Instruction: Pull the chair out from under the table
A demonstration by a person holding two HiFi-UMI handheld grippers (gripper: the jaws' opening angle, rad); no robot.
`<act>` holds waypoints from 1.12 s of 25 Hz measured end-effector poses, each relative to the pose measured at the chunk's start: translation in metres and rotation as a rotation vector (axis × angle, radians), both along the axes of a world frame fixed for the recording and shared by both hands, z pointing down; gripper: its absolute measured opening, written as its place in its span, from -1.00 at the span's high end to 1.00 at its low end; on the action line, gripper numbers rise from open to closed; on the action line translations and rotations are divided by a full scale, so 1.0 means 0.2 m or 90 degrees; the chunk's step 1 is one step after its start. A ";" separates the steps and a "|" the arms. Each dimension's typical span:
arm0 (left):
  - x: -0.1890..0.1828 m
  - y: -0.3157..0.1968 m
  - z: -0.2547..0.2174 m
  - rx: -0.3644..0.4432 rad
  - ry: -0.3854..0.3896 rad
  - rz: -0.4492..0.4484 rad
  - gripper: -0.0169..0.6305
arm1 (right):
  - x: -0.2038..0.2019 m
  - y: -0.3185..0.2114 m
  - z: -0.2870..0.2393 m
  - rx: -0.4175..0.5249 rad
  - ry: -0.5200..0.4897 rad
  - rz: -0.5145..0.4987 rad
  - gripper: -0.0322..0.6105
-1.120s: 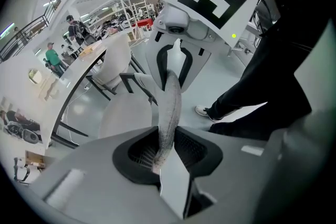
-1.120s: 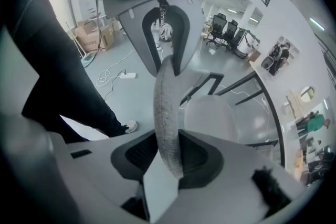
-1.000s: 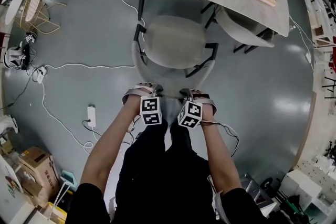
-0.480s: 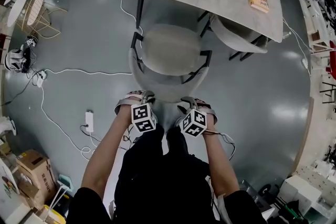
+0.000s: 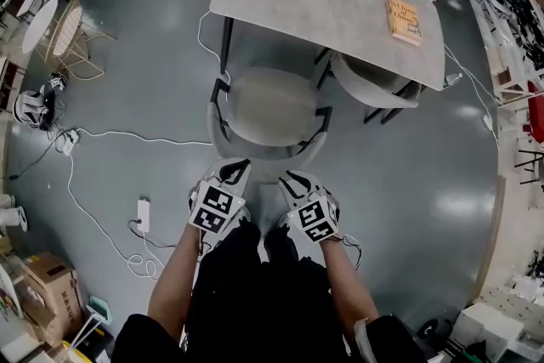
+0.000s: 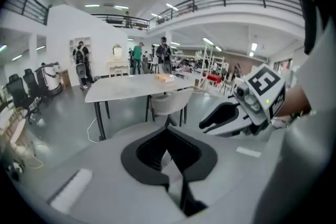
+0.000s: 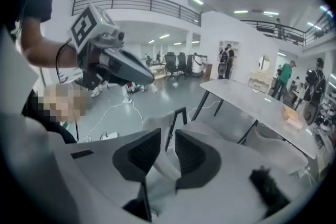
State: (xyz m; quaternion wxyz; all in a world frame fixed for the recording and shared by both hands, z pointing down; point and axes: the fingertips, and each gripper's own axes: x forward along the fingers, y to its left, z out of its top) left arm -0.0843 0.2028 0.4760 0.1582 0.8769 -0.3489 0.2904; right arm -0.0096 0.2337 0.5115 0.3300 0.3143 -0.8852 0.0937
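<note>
**Head view:** 1 table (image 5: 314,0), 2 chairs, 2 grippers, 1 flat tan box (image 5: 405,19), 1 power strip (image 5: 143,215).
- The chair (image 5: 270,106) is almost fully clear of the near tabletop edge, with only its front near that edge.
- The second chair (image 5: 374,82) is tucked under, with only its back sticking out.
- The box sits near the tabletop's right end, close to the edge.
- The left gripper (image 5: 235,171) and right gripper (image 5: 291,180) are side by side over the chair's back rim, not gripping it.
- There is bare grey floor (image 5: 153,72) left and right of the chair.
- A white cable (image 5: 127,134) crosses the floor on the left, and the person's legs are right behind the chair back.

**Left gripper view:** left gripper (image 6: 168,134) jaws are together with nothing between them.
- The right gripper (image 6: 206,124) floats to the right.
- The table (image 6: 126,87) is ahead, with the second chair (image 6: 168,103) under it and the box (image 6: 165,77) above it.
- At least three people stand far back.

**Right gripper view:** right gripper (image 7: 168,148) jaws are apart and have just been closing.
- The pads press on nothing; the chair (image 7: 210,131) back shows through the gap.
- The left gripper (image 7: 148,79) is at upper left.
- The table (image 7: 252,99) edge runs off to the right, with open floor (image 7: 131,107) to the left.
</note>
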 end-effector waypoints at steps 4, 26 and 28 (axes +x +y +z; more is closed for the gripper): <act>0.02 -0.03 -0.25 0.069 0.048 -0.048 0.91 | 0.04 -0.08 -0.26 0.039 -0.107 0.083 0.64; 0.15 0.28 -0.88 0.277 0.188 -0.180 0.92 | 0.31 0.16 -0.90 0.177 -0.309 0.246 0.85; 0.16 0.29 -0.88 0.274 0.191 -0.185 0.92 | 0.33 0.17 -0.90 0.179 -0.307 0.247 0.85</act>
